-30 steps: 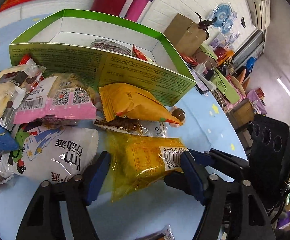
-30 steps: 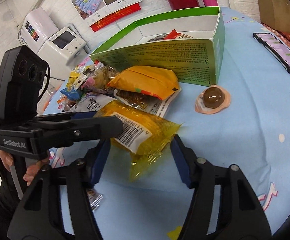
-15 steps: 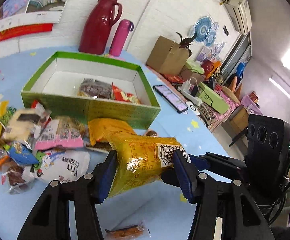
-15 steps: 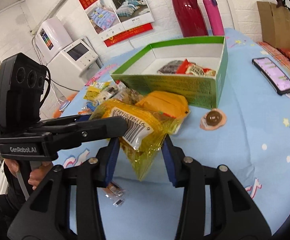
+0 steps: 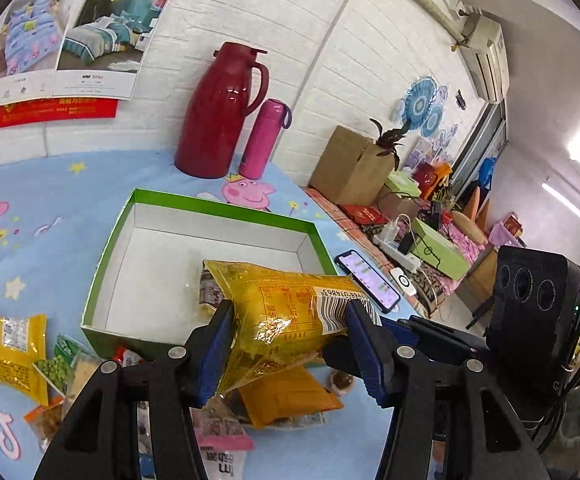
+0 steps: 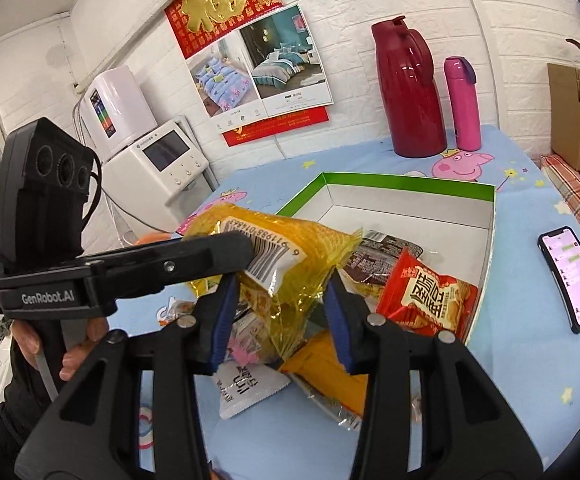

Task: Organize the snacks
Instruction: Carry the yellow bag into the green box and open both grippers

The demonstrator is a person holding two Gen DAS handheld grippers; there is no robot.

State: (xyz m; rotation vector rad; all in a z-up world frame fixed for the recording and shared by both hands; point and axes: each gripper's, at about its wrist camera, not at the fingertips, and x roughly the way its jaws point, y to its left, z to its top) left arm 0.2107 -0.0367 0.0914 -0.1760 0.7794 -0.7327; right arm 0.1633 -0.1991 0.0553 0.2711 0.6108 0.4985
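Lifted above the green box [image 5: 106, 256], the yellow snack bag [image 5: 286, 312] sits clamped in both tools [image 5: 290, 344] [image 6: 280, 316], next needing release inside.

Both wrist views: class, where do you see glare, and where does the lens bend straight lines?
Left wrist view: glare on the red jug and the yellow packet; wall lines curve, corners go dark. Right wrist view: shine on the packet, and the green box edges bow.

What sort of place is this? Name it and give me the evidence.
Probably a lived-in home room used for recording. A cartoon-print tablecloth covers the table, a red thermos jug stands by the brick wall, and a bedding calendar hangs above a water dispenser.
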